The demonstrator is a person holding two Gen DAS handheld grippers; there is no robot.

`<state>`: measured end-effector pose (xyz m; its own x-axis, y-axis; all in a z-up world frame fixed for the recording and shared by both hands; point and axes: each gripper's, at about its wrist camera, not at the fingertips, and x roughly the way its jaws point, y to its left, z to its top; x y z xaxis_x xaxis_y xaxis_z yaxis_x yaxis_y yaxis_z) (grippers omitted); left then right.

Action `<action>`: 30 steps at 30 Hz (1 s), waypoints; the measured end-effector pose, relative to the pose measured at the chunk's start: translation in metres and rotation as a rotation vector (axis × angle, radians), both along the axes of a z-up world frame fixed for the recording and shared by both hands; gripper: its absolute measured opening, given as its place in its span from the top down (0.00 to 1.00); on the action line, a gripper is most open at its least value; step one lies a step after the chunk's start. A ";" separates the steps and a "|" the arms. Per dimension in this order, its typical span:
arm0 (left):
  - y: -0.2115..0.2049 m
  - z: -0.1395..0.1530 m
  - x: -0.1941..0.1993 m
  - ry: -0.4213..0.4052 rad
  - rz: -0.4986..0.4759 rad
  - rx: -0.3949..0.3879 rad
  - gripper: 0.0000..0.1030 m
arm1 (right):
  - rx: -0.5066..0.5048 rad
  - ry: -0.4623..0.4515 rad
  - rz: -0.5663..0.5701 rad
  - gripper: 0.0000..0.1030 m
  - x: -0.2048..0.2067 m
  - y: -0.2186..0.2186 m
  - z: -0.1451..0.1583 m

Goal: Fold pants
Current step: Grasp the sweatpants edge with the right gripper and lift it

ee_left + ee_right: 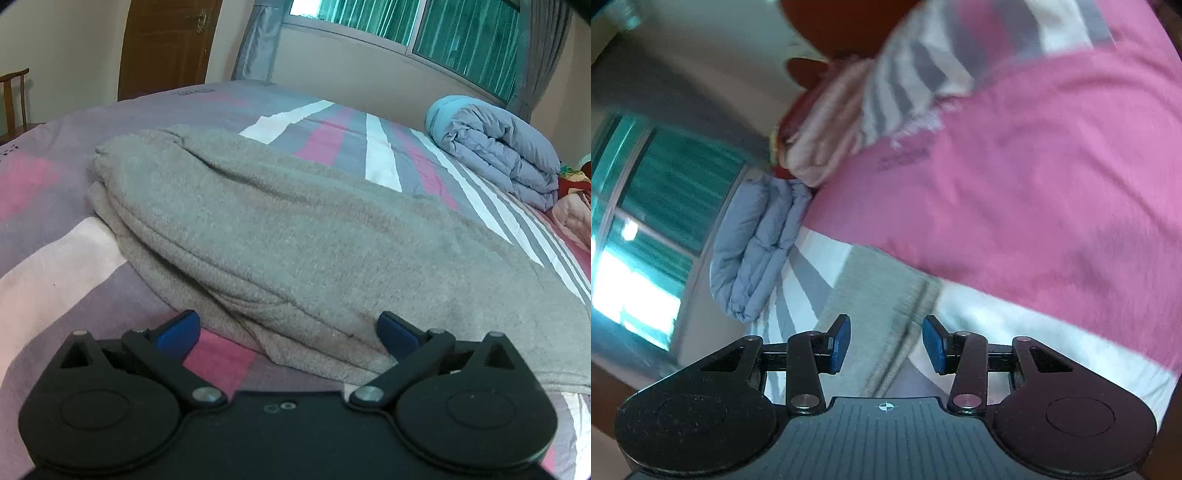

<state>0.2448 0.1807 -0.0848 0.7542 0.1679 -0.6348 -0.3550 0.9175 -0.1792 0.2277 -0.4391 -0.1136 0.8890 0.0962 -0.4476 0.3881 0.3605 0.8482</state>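
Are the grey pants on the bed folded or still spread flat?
Folded. The pants lie as a thick bundle on the bed, with several stacked layers showing along the near edge.

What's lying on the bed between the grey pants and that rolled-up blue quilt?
Nothing but bare striped bedsheet. The left wrist view shows it stretching between the folded grey pants and the blue quilt.

No legible text anywhere: only a blurred, unreadable line of dark print on the striped bed cover (192,91) near its far edge in the left wrist view, and a similar smeared mark on the cover's pink panel (905,157) in the right wrist view.
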 end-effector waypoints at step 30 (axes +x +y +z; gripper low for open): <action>0.001 0.008 -0.008 -0.031 0.014 -0.028 0.09 | -0.154 0.061 0.094 0.87 0.038 -0.003 -0.014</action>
